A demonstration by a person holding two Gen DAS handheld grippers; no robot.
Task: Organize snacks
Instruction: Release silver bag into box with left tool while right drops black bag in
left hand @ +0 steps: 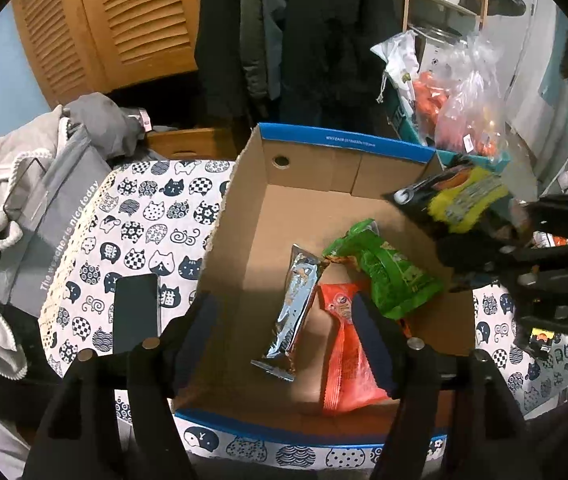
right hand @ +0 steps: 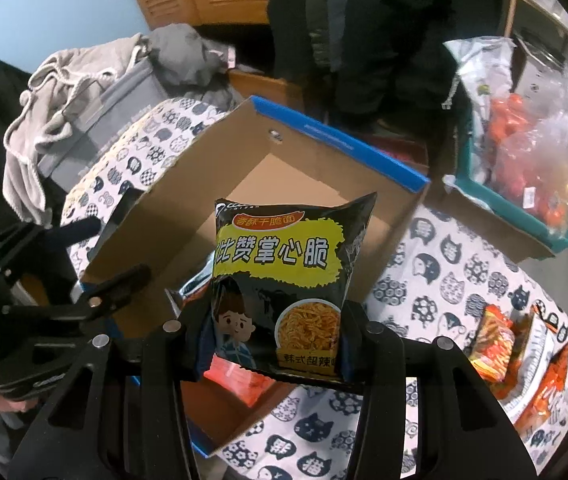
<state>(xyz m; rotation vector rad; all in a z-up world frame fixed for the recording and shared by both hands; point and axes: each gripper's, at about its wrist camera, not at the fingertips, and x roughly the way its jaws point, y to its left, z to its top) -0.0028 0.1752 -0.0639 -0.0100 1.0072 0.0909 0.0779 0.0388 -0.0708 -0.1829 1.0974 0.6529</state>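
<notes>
A shallow cardboard box [left hand: 307, 216] with a blue rim stands on the cat-print tablecloth; it also shows in the right wrist view [right hand: 172, 200]. In it lie a silver packet [left hand: 293, 312], a green bag [left hand: 387, 272] and an orange packet [left hand: 347, 364]. My left gripper [left hand: 287, 340] is open and empty, low over the box's near side. My right gripper [right hand: 270, 340] is shut on a black and yellow noodle snack bag [right hand: 284, 276], held over the box's right side; the bag also shows in the left wrist view [left hand: 459, 200].
A dark phone [left hand: 136, 312] lies on the cloth left of the box. Grey bags and clothes [left hand: 40, 200] pile at the left. A teal box with plastic-bagged orange snacks [right hand: 523, 160] stands far right. More red and orange snack packets [right hand: 523, 352] lie on the cloth at right.
</notes>
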